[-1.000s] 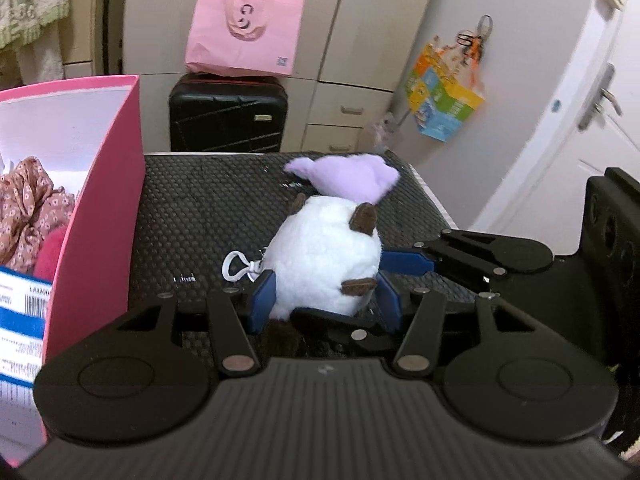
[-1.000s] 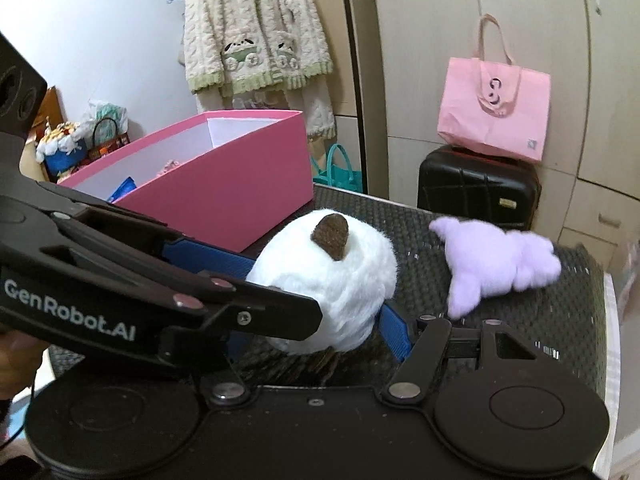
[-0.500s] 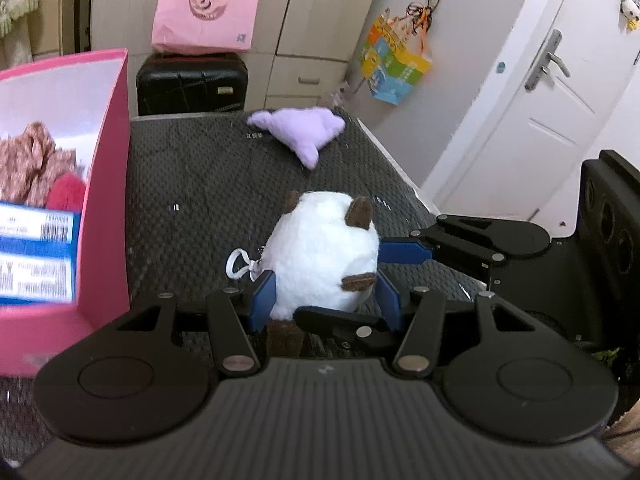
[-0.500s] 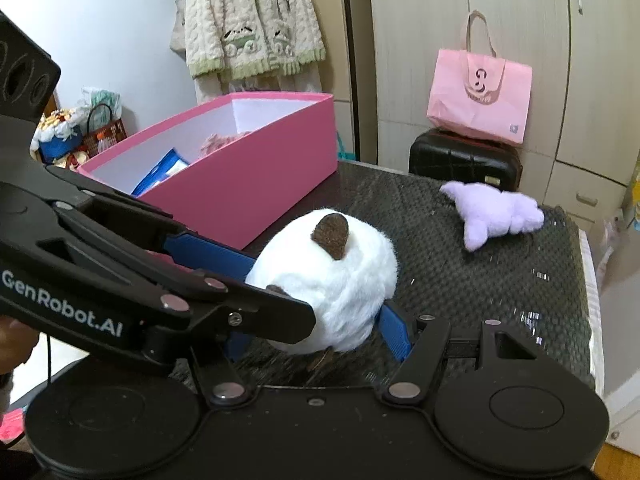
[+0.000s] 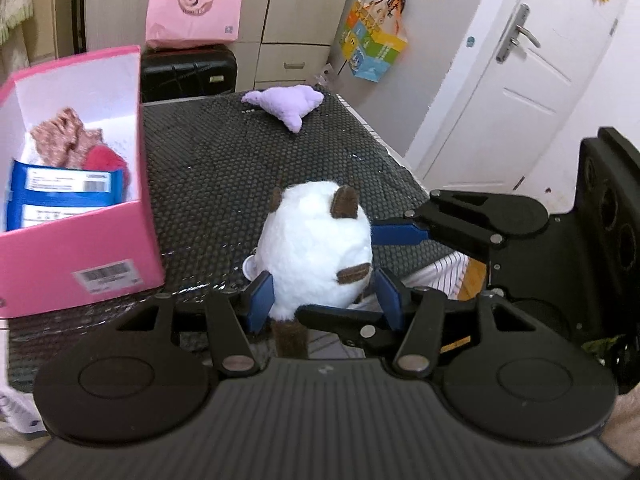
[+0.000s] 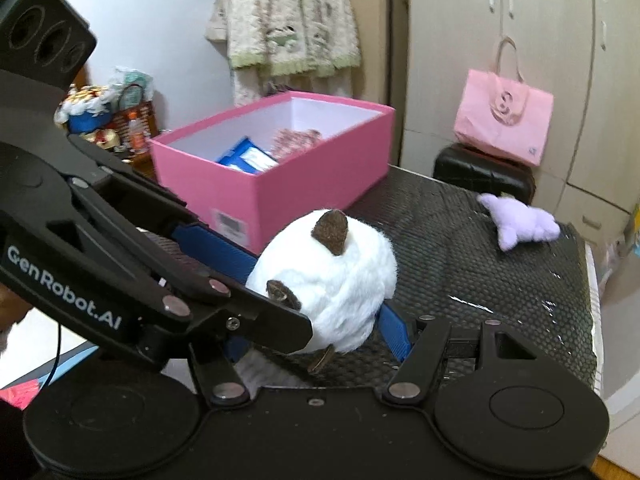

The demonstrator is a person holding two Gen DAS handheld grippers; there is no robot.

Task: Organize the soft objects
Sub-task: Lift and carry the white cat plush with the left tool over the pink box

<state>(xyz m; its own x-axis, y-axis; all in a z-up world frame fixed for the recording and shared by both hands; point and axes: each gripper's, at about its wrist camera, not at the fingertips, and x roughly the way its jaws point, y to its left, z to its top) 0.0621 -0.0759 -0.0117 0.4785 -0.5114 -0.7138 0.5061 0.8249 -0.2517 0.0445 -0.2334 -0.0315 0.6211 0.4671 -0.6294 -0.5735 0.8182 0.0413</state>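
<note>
- Both grippers have drawn the white plush toy back from the table's far edge; the purple plush now lies well behind.
- Left gripper and right gripper, tilted downward, both clamp the toy above the table's near edge.
- Only the right view shows a hanging cardigan.
- The pink box sits on the black mat.

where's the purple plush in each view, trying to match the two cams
Left wrist view: the purple plush lies upper centre, at the far end of the black mat, right of the pink box.
Right wrist view: the purple plush lies at right of centre, on the mat's far right part, well right of the pink box.
Shared landmark: the pink tote bag on the black suitcase behind the table.
</note>
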